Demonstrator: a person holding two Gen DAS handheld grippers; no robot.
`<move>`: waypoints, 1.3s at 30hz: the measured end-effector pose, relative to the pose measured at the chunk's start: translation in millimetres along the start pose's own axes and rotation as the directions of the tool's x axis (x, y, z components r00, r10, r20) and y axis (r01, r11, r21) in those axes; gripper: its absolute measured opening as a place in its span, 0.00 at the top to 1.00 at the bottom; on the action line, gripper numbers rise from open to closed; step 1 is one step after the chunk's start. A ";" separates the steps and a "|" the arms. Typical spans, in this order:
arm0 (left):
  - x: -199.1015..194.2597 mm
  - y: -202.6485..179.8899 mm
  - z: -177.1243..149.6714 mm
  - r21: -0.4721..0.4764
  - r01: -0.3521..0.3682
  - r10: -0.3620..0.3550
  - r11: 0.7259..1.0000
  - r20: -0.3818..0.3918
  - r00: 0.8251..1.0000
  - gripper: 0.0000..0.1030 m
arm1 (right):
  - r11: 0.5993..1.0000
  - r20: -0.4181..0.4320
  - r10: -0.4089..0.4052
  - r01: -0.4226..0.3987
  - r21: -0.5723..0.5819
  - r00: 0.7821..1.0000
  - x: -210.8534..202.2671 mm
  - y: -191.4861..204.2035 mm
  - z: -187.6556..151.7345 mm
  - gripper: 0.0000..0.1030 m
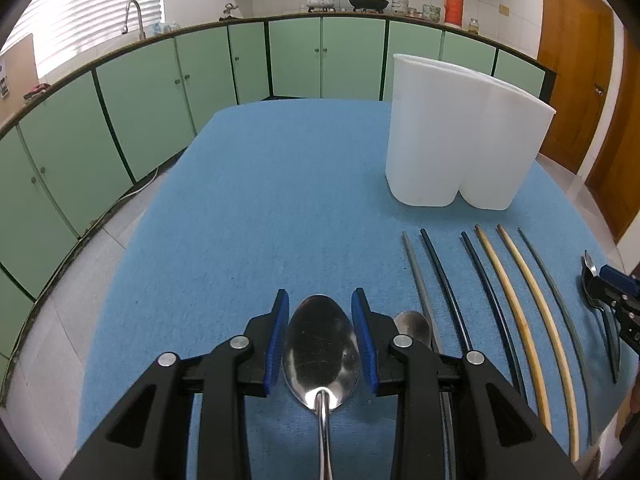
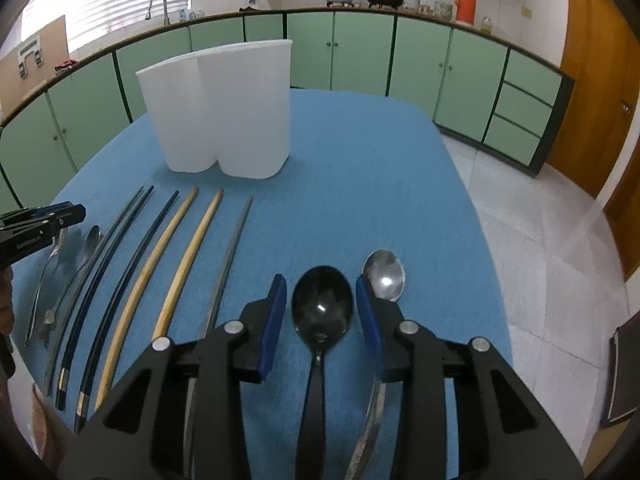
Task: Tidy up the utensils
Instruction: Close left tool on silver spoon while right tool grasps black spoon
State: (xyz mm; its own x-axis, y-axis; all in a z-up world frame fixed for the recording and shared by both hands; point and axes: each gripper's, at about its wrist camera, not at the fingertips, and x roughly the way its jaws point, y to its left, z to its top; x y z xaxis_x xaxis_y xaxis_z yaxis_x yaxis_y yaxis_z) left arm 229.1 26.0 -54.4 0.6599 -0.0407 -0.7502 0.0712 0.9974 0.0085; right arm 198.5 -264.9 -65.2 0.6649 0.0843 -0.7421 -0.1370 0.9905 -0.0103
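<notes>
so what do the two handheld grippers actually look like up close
Both match. The left gripper and right gripper are black plastic linkage frames with triangular cut-outs and round silver pivot bolts. Each finger ends in a flat blue ribbed pad. Seen side-on from the right wrist view, the left gripper's frame carries small pale lettering, too small to read. No cables or sleeves show.

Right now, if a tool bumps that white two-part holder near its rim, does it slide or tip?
Probably tips rather than slides. The white holder stands tall on a narrow base, so a high push has leverage. It looks like thin translucent plastic and no utensils show above its rim, so likely light. The blue cloth under it looks napped, likely gripping the base.
</notes>
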 end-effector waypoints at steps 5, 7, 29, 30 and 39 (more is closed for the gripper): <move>0.4 3.2 2.6 0.007 -0.005 0.005 1.000 0.007 1.000 0.69 | 1.000 -0.046 0.001 -0.001 0.000 0.999 10.7 2.8 1.6 0.69; 0.9 4.0 2.9 0.004 -0.004 0.004 1.000 0.007 1.000 0.69 | 1.000 -0.056 -0.015 0.016 0.006 0.998 14.6 1.9 3.1 0.69; 0.0 9.2 3.4 0.000 -0.001 0.001 1.000 0.022 1.000 0.69 | 0.999 -0.080 0.040 -0.042 -0.021 0.996 3.4 5.9 13.3 0.70; 0.4 9.2 3.3 -0.001 -0.001 0.001 1.000 0.021 1.000 0.69 | 0.999 -0.088 0.034 -0.036 -0.024 0.996 3.1 6.1 11.5 0.70; 1.9 9.5 2.9 0.004 0.000 0.000 1.000 0.023 1.000 0.69 | 1.000 -0.120 0.015 -0.012 0.028 0.993 6.6 -4.6 -3.8 0.69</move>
State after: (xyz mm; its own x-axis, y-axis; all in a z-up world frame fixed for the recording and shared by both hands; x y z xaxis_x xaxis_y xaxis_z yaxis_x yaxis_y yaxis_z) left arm 233.2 35.2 -53.9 0.6771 -0.0425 -0.7347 0.0744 0.9972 0.0109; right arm 200.7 -269.3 -72.6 0.5694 0.0859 -0.8175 -0.1244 0.9921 0.0176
